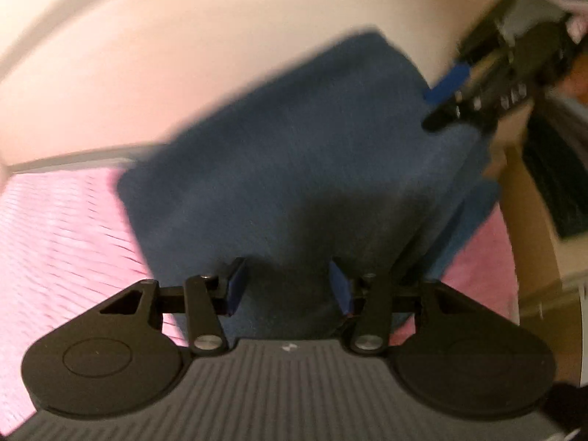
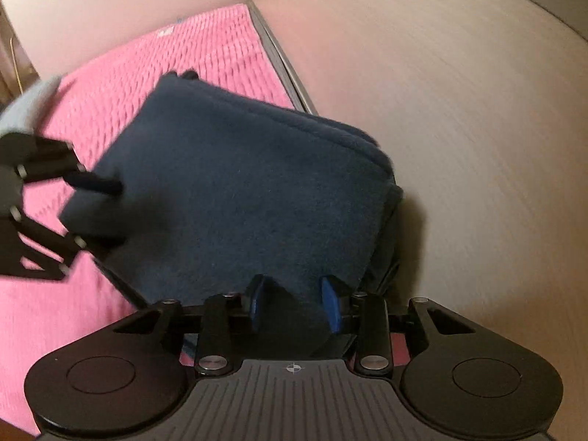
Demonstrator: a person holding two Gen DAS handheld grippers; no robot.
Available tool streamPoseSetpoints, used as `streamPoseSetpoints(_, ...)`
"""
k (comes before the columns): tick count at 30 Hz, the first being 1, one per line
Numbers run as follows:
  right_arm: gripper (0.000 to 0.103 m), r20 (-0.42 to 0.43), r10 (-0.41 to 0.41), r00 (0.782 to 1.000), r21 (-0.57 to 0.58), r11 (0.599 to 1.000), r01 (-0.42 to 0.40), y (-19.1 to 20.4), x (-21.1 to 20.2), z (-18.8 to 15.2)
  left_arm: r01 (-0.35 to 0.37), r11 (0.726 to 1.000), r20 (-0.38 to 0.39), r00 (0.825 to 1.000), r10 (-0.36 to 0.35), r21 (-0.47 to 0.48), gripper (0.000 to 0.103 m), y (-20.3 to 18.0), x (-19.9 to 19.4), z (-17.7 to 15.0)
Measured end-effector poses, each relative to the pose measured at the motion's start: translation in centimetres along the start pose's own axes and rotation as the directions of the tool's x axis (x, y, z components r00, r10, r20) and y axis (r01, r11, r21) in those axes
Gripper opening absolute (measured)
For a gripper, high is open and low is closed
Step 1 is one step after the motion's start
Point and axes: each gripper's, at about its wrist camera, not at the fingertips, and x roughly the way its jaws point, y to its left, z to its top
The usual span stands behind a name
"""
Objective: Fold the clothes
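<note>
The folded navy garment [image 2: 239,183] is seen mid-frame on the pink bedspread [image 2: 110,84], both part-open claws, left [image 1: 286,286] and right [image 2: 294,301], gripping nothing; careless snagging could undo the layers.

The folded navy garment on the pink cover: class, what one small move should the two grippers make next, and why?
Probably lift both grippers clear. The navy garment already lies as a compact, layered rectangle on the pink cover. The left gripper and right gripper both have parted jaws with nothing visibly pinched, though blur keeps that from being certain, so the fold seems to need no further grip.
</note>
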Motion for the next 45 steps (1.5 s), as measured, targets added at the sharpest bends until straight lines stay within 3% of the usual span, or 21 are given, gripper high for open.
streamPoseSetpoints(3,0.035,0.079,0.001,0.997,0.006,1.000,-0.001,0.1,-2.5,2.3,-0.020,1.000,0.027,0.999,0.020,0.008,0.042,-0.5,-0.7,0.7)
streamPoseSetpoints(6,0.035,0.145,0.001,0.989,0.039,0.999,-0.006,-0.5,-1.8,4.4,0.005,0.999,0.081,0.997,-0.002,-0.036,0.042,-0.9,-2.1,2.4)
streamPoseSetpoints(9,0.035,0.094,-0.018,0.995,0.098,0.995,0.009,-1.6,2.3,4.6,0.063,0.998,0.121,0.991,-0.061,-0.018,0.042,-3.1,-1.9,3.9)
streamPoseSetpoints(12,0.034,0.068,-0.049,0.997,0.091,0.995,0.043,-3.1,4.2,3.4,0.101,0.995,0.087,0.991,-0.102,0.013,0.042,-5.2,0.2,4.8)
streamPoseSetpoints(17,0.035,0.093,-0.030,0.995,0.108,0.994,0.020,-2.9,0.9,3.0,0.119,0.993,0.070,0.991,-0.118,-0.017,0.042,-4.9,1.4,5.3)
streamPoseSetpoints(22,0.035,0.123,-0.006,0.992,0.076,0.997,-0.004,1.2,-2.1,0.9,0.070,0.997,0.095,0.993,-0.067,-0.023,0.043,-4.0,-1.6,3.8)
streamPoseSetpoints(27,0.035,0.027,0.003,1.000,0.132,0.991,-0.007,1.4,0.9,-4.0,-0.011,0.994,0.070,0.997,0.019,-0.105,0.043,-1.9,-3.5,0.9)
streamPoseSetpoints(29,0.044,0.015,0.028,0.999,0.165,0.986,-0.030,0.6,1.3,-4.6,-0.041,0.989,0.027,0.999,0.046,-0.143,0.043,-1.0,-2.5,-0.8)
streamPoseSetpoints(35,0.045,0.083,-0.046,0.996,0.134,0.990,0.034,2.5,-2.0,-3.9,-0.077,0.981,-0.015,0.997,0.076,-0.180,0.044,0.3,-3.2,-1.9)
streamPoseSetpoints(36,0.047,0.087,-0.063,0.994,0.136,0.989,0.051,3.0,-2.4,-4.1,-0.085,0.978,-0.014,0.996,0.083,-0.193,0.045,-0.1,-3.4,-2.1)
streamPoseSetpoints(38,0.072,0.093,-0.083,0.992,0.150,0.986,0.069,4.0,-3.4,-5.3,-0.096,0.970,-0.014,0.995,0.096,-0.221,0.046,-0.5,-4.5,-2.5)
streamPoseSetpoints(43,0.073,0.067,-0.073,0.995,0.206,0.977,0.058,6.7,-4.4,-7.8,-0.114,0.945,-0.033,0.993,0.110,-0.306,0.062,-1.6,-8.3,-4.9)
streamPoseSetpoints(45,0.074,0.064,-0.080,0.995,0.224,0.973,0.063,8.2,-5.1,-8.8,-0.119,0.935,-0.040,0.993,0.113,-0.334,0.075,-2.2,-9.9,-5.8)
